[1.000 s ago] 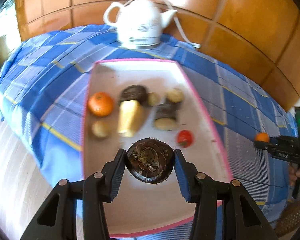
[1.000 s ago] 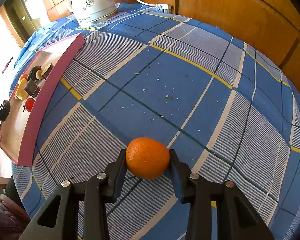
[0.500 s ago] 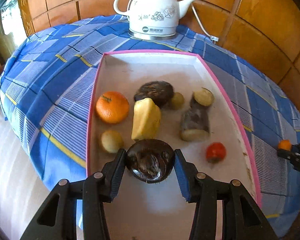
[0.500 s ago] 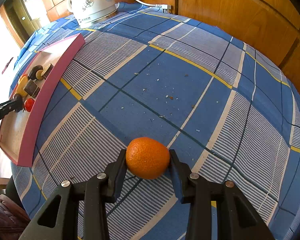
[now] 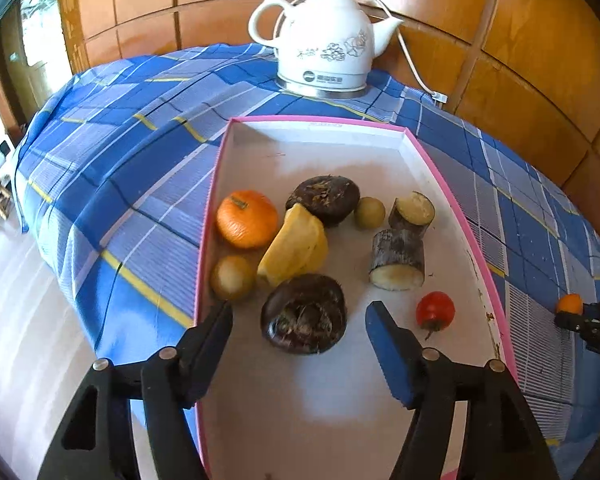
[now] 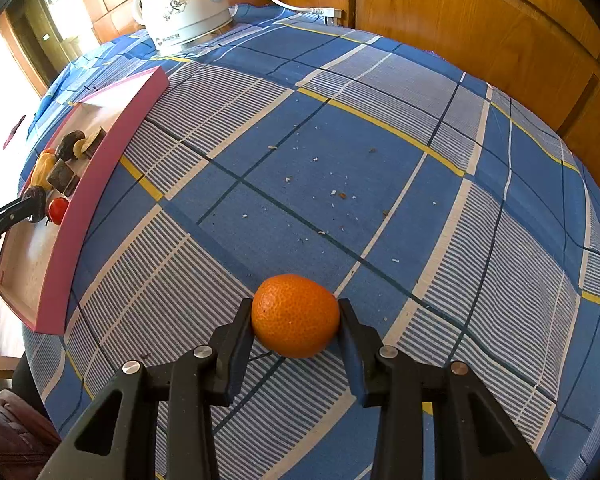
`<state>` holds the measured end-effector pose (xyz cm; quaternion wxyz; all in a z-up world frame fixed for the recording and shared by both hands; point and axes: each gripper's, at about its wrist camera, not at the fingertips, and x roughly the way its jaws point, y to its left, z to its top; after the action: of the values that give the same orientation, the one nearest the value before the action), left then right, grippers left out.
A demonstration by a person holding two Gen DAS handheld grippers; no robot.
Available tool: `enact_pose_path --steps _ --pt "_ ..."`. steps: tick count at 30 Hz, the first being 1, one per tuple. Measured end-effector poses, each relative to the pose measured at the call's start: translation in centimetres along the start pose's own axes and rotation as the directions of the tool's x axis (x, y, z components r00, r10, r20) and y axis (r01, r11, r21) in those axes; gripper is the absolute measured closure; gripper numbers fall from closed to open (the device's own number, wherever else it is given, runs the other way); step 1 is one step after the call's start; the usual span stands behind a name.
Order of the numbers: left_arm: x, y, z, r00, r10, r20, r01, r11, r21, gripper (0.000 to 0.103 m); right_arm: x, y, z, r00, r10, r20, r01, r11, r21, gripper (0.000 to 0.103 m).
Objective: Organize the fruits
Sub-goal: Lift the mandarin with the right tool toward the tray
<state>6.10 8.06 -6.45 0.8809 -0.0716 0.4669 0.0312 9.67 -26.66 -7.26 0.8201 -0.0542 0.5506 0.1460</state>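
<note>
Pink-rimmed and white inside, a shallow tray (image 5: 440, 176) is set on a table covered by a blue checked cloth (image 5: 132, 168), with a white kettle (image 5: 324, 48) standing beyond its far end. The fingers of the left gripper (image 5: 300, 330) have just been opening and are spread apart over the tray; a dark brown round fruit (image 5: 304, 314) lies on the tray floor between them, touched by neither finger. Farther in, an orange (image 5: 246, 218), a yellow fruit (image 5: 296, 248), a second dark fruit (image 5: 326, 198), two small greenish-yellow fruits, two cut pieces with dark skin (image 5: 398, 260) and a small red fruit (image 5: 435, 310) are gathered. Well apart from the tray, to its right, a tangerine (image 6: 295, 315) is gripped between the fingers of the right gripper (image 6: 296, 322), above the cloth; whether it touches the cloth cannot be told. Crumbs (image 6: 336, 194) are scattered on the cloth beyond it.
</note>
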Motion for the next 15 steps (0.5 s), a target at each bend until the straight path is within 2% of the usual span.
enact_pose_path --steps 7,15 --pt "-1.8 -0.2 -0.6 0.999 0.027 0.045 -0.027 1.0 0.004 0.033 0.0 0.1 -0.1 1.0 -0.007 0.002 0.007 1.0 -0.008 0.062" --pt "-3.5 -1.8 -0.6 0.996 0.01 0.094 -0.015 0.999 0.052 0.033 0.0 0.4 -0.2 1.0 -0.019 0.006 0.019 0.999 -0.026 0.063"
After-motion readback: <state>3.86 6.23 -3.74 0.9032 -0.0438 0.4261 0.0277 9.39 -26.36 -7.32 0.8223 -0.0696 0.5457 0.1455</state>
